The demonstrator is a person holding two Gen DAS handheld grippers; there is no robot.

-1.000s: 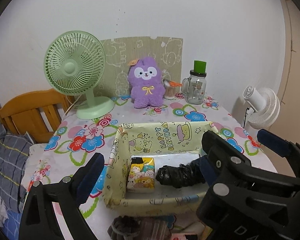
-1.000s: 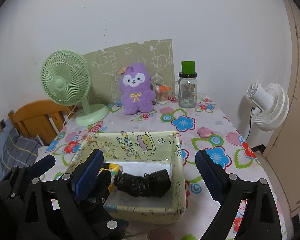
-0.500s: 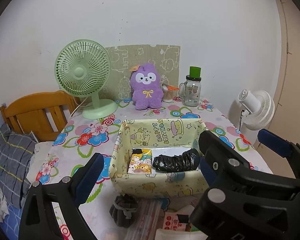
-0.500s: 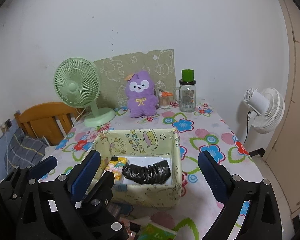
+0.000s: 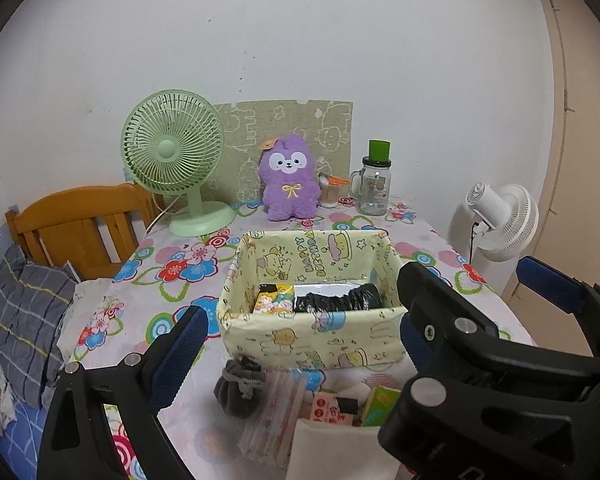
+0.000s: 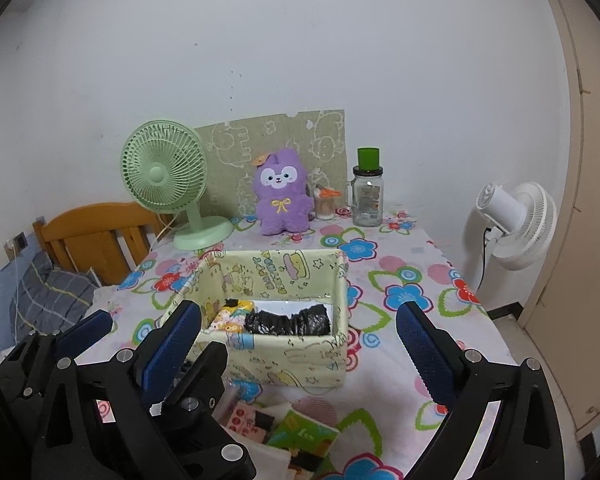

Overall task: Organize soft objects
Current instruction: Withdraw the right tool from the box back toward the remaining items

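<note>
Currently both sets of tongs hang empty above the near edge of the tabletop [image 5: 188,280], left tongs [image 5: 300,320] and right tongs [image 6: 300,324] each with blades spread wide, presumably between picks. Lower left of centre in the left view, a grey drawstring pouch [image 5: 240,384] lies just before the yellow box [image 5: 312,340], beside flat packets [image 5: 276,416] awaiting sorting. Inside the box, centre frame, a cartoon-print pack [image 5: 274,302] and black crinkled bundle [image 5: 336,300] sit side by side, likely packed to save room.

Beyond the spread fingers, a yellow cartoon-print box [image 5: 312,332] holds a black crinkled bundle [image 5: 337,299] (lying flat) beside a cartoon packet [image 5: 273,299].
</note>
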